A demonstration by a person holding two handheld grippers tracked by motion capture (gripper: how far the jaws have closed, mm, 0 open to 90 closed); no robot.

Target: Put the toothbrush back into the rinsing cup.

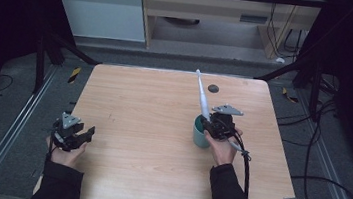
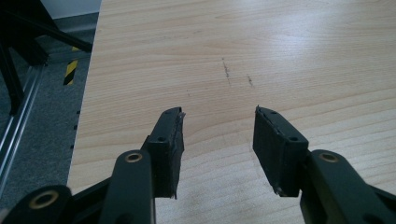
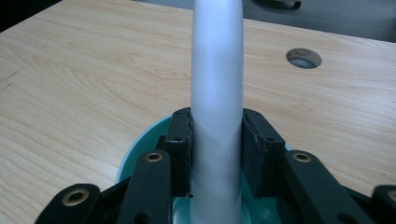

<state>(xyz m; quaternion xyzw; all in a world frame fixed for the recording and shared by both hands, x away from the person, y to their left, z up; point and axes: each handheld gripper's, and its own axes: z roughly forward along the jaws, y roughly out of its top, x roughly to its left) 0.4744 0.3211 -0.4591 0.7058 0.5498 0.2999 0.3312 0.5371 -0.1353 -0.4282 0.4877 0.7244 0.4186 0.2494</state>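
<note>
A long white tapered stick rises tilted from my right gripper, its thin tip pointing to the table's far side. In the right gripper view both black pads press on the stick, so my right gripper is shut on it. A teal cup stands right under the jaws; its rim curves below them, and the stick's lower end is hidden. My left gripper rests at the table's left edge, and its jaws stand open over bare wood.
The wooden table has a round cable hole near its far edge, also seen as the hole beyond the stick. Grey floor and metal rails border the table. Faint pencil marks lie ahead of the left jaws.
</note>
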